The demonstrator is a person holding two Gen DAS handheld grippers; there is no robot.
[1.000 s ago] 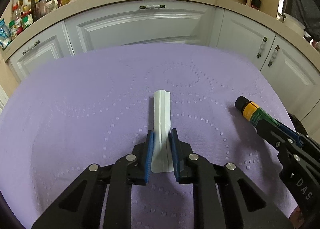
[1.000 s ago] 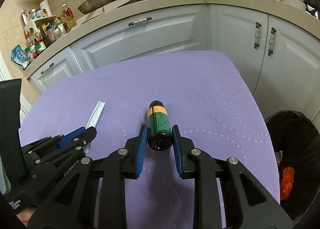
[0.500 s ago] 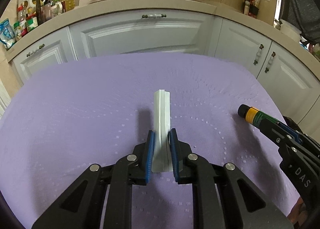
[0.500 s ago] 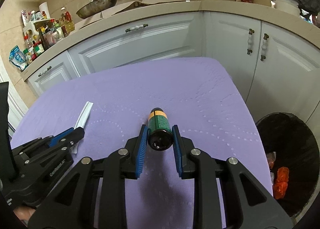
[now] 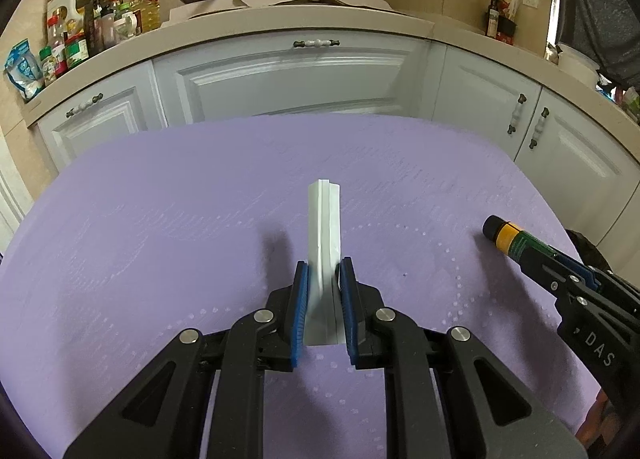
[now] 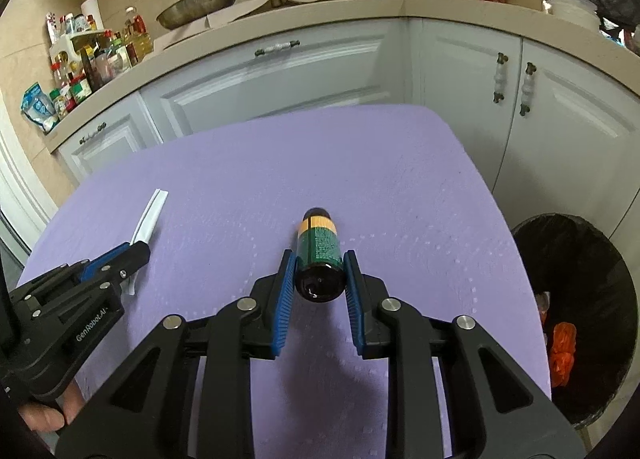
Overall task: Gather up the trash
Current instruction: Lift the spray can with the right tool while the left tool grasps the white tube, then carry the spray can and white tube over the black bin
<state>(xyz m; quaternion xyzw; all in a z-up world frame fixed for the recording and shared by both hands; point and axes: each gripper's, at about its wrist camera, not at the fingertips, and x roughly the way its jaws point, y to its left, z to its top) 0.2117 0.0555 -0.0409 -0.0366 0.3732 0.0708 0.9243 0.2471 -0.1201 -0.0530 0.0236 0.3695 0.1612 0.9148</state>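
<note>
Both pieces of trash have come up off the purple cloth since a second ago.

Your left gripper (image 5: 323, 299) is clamped on the folded white paper strip (image 5: 323, 227), and your right gripper (image 6: 320, 279) is clenched around the dark green bottle with the orange band (image 6: 319, 243), both held just above the purple cloth-covered table (image 6: 248, 179). You are at the carry step, I judge: next, swing each load over the black-lined bin (image 6: 576, 259) beside the table's right edge, then let go.

tablecloth (image 5: 160, 239) purple, dotted rings | paper strip (image 5: 324, 219) white | bottle (image 6: 319, 243) green, orange band
</note>
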